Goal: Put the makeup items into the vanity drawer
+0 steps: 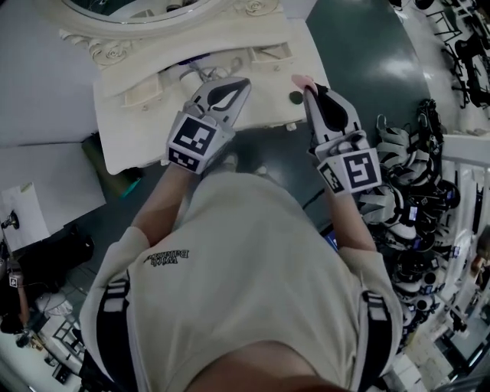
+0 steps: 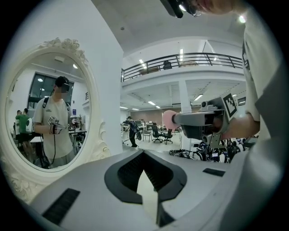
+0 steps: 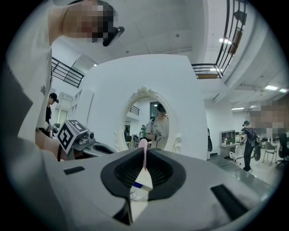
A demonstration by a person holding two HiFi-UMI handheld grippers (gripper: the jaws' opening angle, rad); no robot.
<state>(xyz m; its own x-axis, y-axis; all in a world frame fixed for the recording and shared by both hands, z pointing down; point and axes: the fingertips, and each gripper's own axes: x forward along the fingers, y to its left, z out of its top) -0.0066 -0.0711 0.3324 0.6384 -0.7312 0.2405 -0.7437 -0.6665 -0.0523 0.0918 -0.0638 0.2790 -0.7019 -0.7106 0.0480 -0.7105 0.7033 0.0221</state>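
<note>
My right gripper is shut on a flat pink powder puff, held over the right front part of the white vanity. The puff shows edge-on between the jaws in the right gripper view, and as a round pink disc in the left gripper view. A small black round item lies on the vanity top beside the right gripper. My left gripper is shut and holds nothing, above the vanity's middle. Behind it an open drawer holds a few small items, partly hidden.
An ornate oval mirror stands at the back of the vanity. The dark green floor lies to the right, with racks of grippers and gear along it. A dark bag sits low on the left.
</note>
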